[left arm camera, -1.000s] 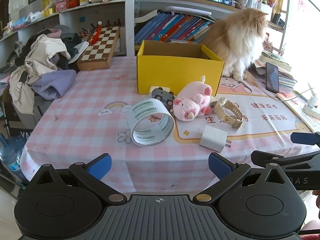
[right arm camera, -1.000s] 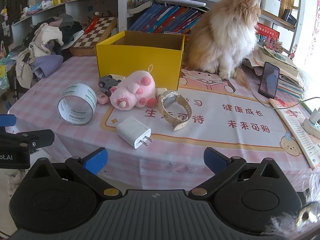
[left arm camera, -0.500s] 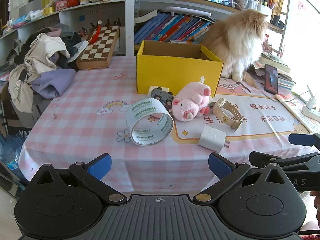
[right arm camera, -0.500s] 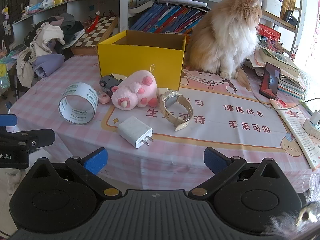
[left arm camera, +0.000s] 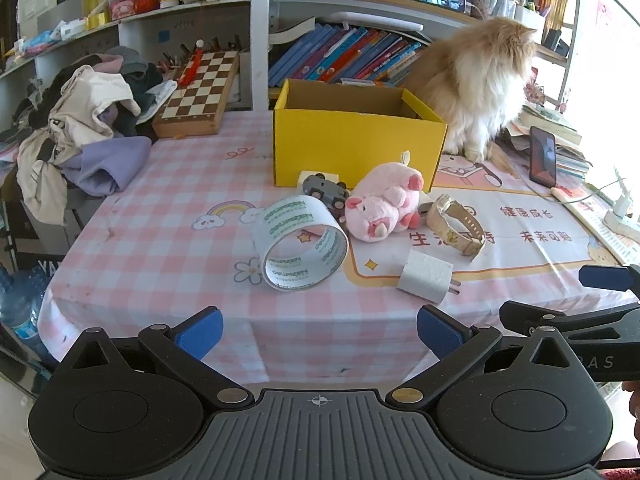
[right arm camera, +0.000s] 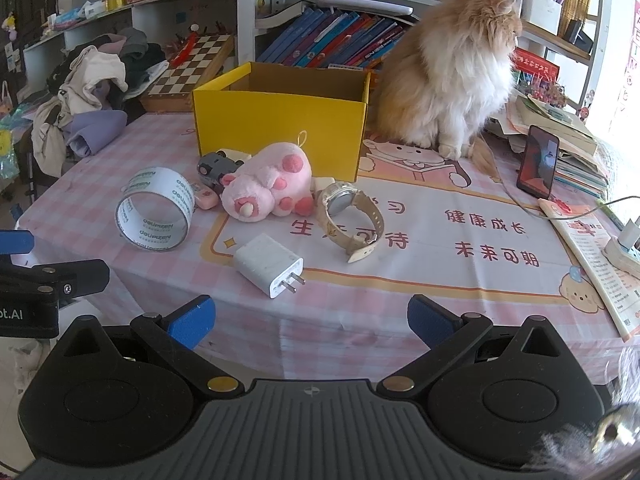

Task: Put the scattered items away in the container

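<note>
While both of your grippers hang short of the table's near edge, nothing has gone into the yellow box (left arm camera: 352, 148) yet, so the question is which item each one faces. Your left gripper (left arm camera: 318, 330) is spread wide and holds nothing; the tape roll (left arm camera: 302, 244) lies straight ahead of it, tipped on its side with its hole facing you and slightly left. Your right gripper (right arm camera: 310, 320) is equally wide and empty, and the white charger (right arm camera: 268, 264) sits directly in front, closest of all the items, its long axis running diagonally with the prongs pointing toward you and to the right. I'd judge the charger is the right hand's pick and the tape the left's.

Behind those lie the pink plush pig (right arm camera: 268, 180), the watch (right arm camera: 352, 216) just right of it, and a small grey toy car (left arm camera: 324, 192) close against the box front. The box stands open at the far side of the cluster, so each carry goes forward over the pig. A cat (right arm camera: 448, 68) sits right beside the box's right end.
</note>
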### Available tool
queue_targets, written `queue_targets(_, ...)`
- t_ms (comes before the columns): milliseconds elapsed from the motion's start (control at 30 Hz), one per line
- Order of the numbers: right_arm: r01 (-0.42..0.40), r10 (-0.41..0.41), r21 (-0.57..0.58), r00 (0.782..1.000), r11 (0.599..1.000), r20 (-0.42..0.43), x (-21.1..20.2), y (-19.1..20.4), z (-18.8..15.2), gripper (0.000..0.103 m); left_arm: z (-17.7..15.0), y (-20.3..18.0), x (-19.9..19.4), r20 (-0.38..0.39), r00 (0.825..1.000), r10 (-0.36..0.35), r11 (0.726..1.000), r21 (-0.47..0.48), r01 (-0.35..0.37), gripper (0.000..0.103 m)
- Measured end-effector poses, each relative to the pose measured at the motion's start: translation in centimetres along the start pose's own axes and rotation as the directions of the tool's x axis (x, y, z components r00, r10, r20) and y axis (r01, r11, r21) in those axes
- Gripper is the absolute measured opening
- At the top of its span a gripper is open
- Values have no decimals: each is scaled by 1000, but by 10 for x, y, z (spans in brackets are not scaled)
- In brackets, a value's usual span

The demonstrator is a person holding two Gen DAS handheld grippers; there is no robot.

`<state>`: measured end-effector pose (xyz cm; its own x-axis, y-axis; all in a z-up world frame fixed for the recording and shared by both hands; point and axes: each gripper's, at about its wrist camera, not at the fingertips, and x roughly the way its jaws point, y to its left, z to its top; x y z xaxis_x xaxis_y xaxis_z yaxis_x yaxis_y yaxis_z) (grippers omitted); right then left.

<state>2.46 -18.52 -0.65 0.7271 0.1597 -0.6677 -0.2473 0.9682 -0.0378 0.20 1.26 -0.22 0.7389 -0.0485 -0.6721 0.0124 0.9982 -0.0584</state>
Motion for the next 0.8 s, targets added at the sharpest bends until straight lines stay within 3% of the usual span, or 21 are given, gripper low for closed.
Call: queue_targets(800, 2, -1, -3, 1000, 1000, 5, -1, 3, 1, 103, 2, -1, 0, 2, 1000, -14, 1000, 7, 14, 103)
